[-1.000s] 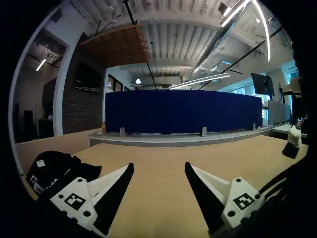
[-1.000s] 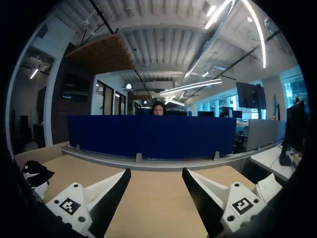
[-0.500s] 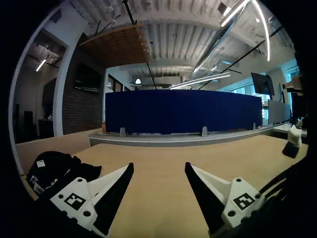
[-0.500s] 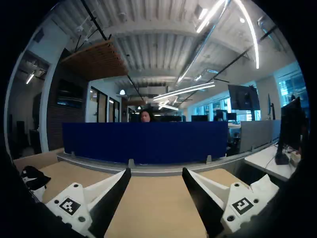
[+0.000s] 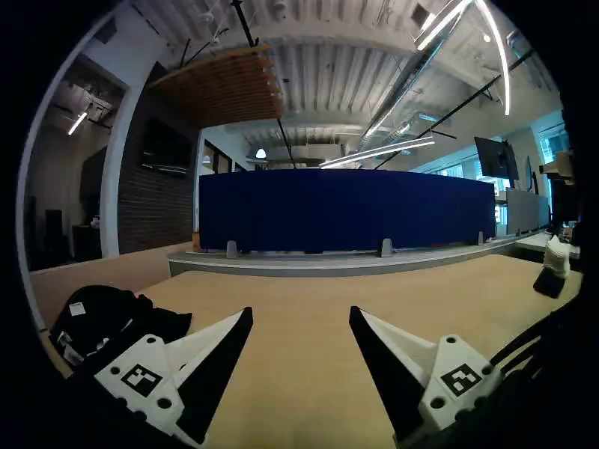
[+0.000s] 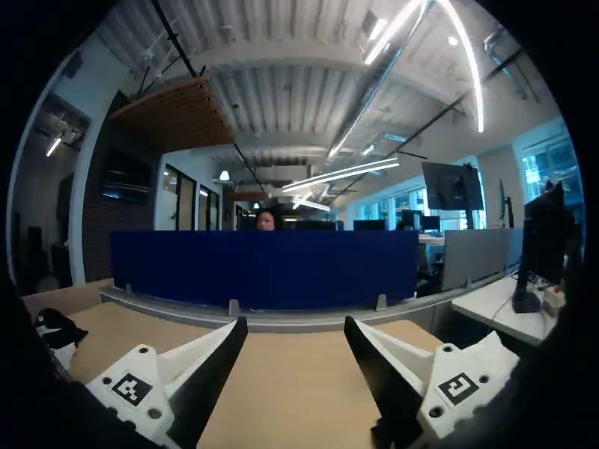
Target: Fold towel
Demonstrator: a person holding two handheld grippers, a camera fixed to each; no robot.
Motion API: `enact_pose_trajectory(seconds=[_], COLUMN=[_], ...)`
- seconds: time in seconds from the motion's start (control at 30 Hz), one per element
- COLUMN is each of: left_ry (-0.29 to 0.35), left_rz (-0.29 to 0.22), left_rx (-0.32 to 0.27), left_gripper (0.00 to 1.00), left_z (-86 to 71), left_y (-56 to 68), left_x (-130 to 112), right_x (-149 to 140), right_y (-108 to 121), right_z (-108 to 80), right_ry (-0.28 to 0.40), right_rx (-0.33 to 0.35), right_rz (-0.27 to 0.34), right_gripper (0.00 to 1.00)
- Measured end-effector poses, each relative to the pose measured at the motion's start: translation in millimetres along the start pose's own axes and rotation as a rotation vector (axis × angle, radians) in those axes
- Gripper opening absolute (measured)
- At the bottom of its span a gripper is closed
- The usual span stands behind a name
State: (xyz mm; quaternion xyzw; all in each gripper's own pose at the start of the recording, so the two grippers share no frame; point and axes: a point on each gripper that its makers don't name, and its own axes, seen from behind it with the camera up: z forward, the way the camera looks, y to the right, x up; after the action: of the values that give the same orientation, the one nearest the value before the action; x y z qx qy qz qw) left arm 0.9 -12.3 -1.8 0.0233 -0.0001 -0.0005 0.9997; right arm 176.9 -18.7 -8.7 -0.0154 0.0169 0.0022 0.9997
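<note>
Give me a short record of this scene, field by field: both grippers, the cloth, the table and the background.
left gripper: open, holding nothing, pointed across the table
right gripper: open, holding nothing, pointed across the table
black cloth: crumpled on the table by the left gripper's left finger, not gripped, not folded
table: light wood
divider: blue, along the table's far edge
person: head above the divider in the right gripper view
</note>
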Motion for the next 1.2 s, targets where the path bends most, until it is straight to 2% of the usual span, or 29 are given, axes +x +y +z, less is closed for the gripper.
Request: enact_pose_trajectory(seconds=[0.2, 0.43, 0.7, 1.0, 1.2], left_ry=[0.0, 0.0, 0.0, 0.0, 0.0], left_rz=[0.0, 0.0, 0.001, 0.001, 0.001], left_rx=[0.0, 0.0, 0.0, 0.0, 0.0], left_gripper=[0.96, 0.96, 0.96, 0.96, 0.96], left_z=[-0.6, -0.8, -0.8, -0.7, -0.9], left_y=[0.0, 0.1, -0.1, -0.4, -0.4], left_x=[-1, 0, 0, 0, 0], right_x=[-12, -35, -73, -131, -149], right_y=[9, 17, 27, 33, 32], right_z=[6.0, 3.2, 0.2, 3.7, 4.6], right_ry=[-0.002, -0.021, -0.025, -0.043, -0.051], right_rx=[-0.001, 0.005, 0.002, 0.004, 0.012], right_rz=[0.011, 0.018, 0.018, 0.038, 0.061], right_gripper=[1.0, 1.0, 1.0, 1.0, 1.0])
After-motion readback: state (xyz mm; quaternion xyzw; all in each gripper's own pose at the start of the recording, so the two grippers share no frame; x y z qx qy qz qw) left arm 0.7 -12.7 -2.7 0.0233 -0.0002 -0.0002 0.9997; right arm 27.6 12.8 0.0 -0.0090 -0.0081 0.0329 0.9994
